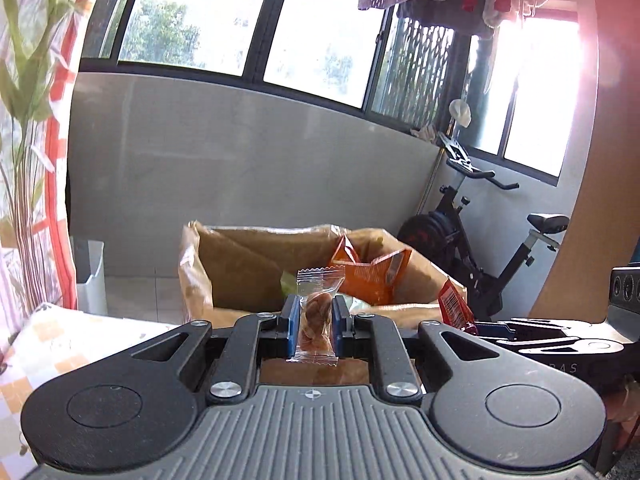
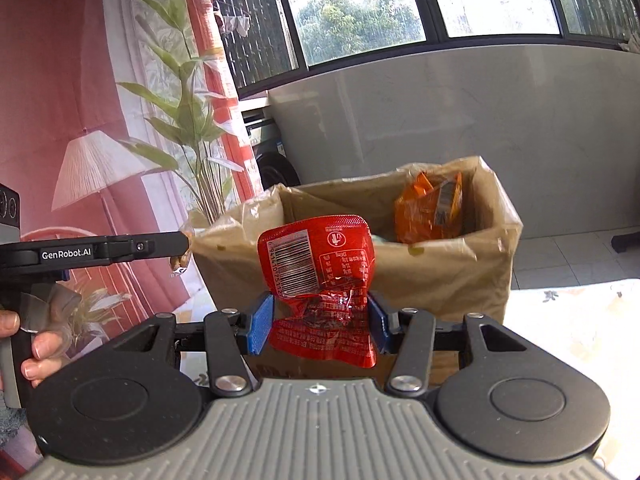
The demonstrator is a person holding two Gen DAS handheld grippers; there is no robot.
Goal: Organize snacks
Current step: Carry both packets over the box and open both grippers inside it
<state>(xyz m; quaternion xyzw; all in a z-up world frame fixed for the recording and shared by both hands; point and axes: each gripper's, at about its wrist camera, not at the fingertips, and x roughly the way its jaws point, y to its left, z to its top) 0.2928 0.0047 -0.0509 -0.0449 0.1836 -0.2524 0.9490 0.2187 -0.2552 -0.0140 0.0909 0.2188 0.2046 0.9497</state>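
carrying two snacks toward the open bag

holding a small clear-wrapped snack (image 1: 316, 316), the left gripper (image 1: 315, 318) has its blue pads pressed together on the wrapper's sides, so the packet stands upright between them with its crimped ends above and below the pads. straight ahead of those fingers, and lower, sits the brown paper bag (image 1: 240, 264), its mouth open toward the camera. the long axis of the small packet runs up and down, roughly in line with the drop it would need to make into the bag.

further right, the right gripper (image 2: 318, 320) is clamped on a red pouch (image 2: 320, 276), pinching it at a crumpled waist; the barcode end stands above the pads and the lower end hangs below them. the bag lies directly beyond this pouch too, and in the right wrist view its near wall looks just behind the pouch, so i judge the right hand to be slightly the nearer of the two, though the fisheye makes that uncertain. the left gripper shows at the left edge of that view, level with the bag's rim, with a person's fingers (image 2: 38, 350) on its handle.

counted: one clear-wrapped snack, one red pouch, one paper bag, and one orange packet (image 2: 430, 210) already inside the bag near its far right corner. something pale green lies lower in the bag; i cannot tell what it is.
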